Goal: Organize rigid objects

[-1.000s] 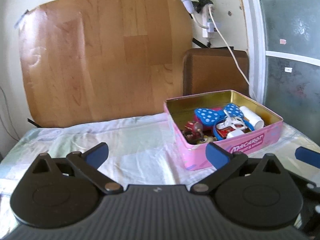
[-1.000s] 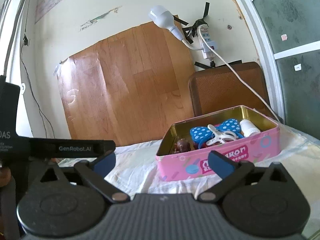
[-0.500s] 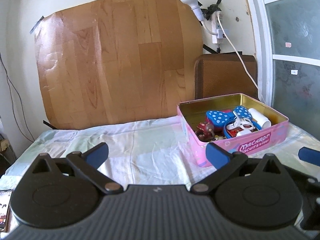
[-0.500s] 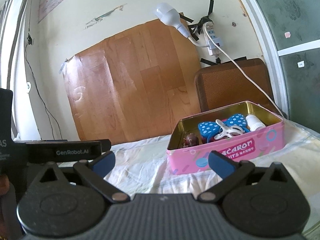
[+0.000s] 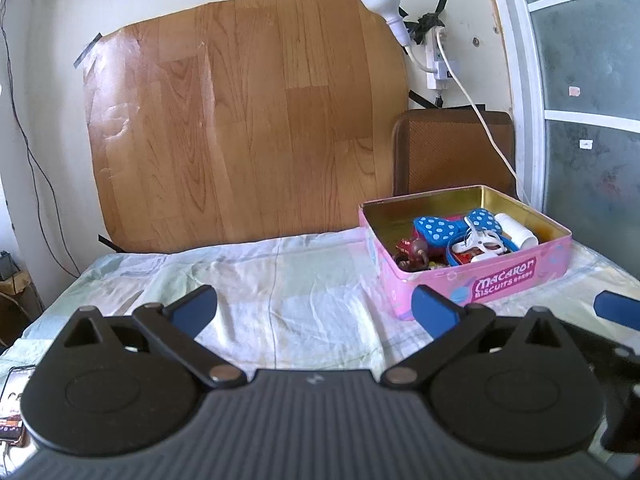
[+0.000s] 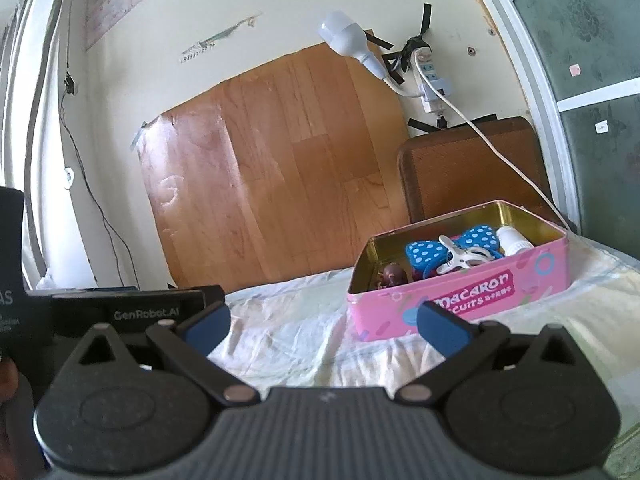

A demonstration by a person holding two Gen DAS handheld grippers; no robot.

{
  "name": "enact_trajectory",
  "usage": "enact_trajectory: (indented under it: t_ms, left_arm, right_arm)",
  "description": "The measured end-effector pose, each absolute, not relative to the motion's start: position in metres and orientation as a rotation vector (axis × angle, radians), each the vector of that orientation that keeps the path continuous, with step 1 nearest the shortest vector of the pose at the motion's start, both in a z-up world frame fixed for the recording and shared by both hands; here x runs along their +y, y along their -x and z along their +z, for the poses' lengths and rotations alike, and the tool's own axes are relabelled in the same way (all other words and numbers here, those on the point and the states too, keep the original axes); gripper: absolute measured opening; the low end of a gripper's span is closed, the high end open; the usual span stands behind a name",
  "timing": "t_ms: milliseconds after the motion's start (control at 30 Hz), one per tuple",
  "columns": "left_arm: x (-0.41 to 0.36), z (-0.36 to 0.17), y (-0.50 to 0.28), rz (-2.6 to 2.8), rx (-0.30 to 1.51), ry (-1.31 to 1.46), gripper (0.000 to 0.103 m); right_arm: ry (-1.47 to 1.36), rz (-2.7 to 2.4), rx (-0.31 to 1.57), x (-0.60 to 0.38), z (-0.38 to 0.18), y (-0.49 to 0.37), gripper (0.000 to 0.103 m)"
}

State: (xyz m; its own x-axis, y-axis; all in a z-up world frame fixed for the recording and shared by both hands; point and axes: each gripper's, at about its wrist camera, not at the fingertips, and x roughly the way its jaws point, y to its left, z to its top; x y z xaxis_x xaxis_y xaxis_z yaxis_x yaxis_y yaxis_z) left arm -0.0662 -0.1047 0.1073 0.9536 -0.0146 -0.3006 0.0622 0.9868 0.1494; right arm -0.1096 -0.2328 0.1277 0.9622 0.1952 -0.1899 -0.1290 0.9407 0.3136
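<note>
A pink Macaron biscuit tin [image 5: 500, 276] [image 6: 472, 292] stands open on the cloth-covered table [image 5: 280, 280], to the right. Inside lie a blue polka-dot bow [image 5: 440, 229] [image 6: 424, 252], a white clip [image 5: 480, 240] [image 6: 460, 256], a white cylinder [image 5: 518, 232] [image 6: 514, 242] and a small brown figure [image 5: 412, 254] [image 6: 392, 274]. My left gripper [image 5: 312, 310] is open and holds nothing, back from the tin. My right gripper [image 6: 324, 322] is open too, also short of the tin. The left gripper's body shows at the far left of the right wrist view.
A wood-pattern sheet [image 5: 240, 120] is taped to the wall behind the table. A brown chair back [image 5: 452, 152] stands behind the tin, with a white cable [image 5: 480, 112] hanging over it. A phone [image 5: 12, 404] lies at the table's left edge.
Both grippers have drawn back and risen from the tin, which now looks smaller and farther off. Both stay open. The tin's contents have not moved.
</note>
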Motion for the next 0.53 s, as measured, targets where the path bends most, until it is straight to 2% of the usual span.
enact_trajectory:
  t_ms: [533]
  left_arm:
    - [-0.1124,0.1027,0.0739,-0.104,0.315,-0.156,0.103]
  right_arm:
    - [-0.346,0.157,0.219,-0.2426,0.1219,0.1167,0.103]
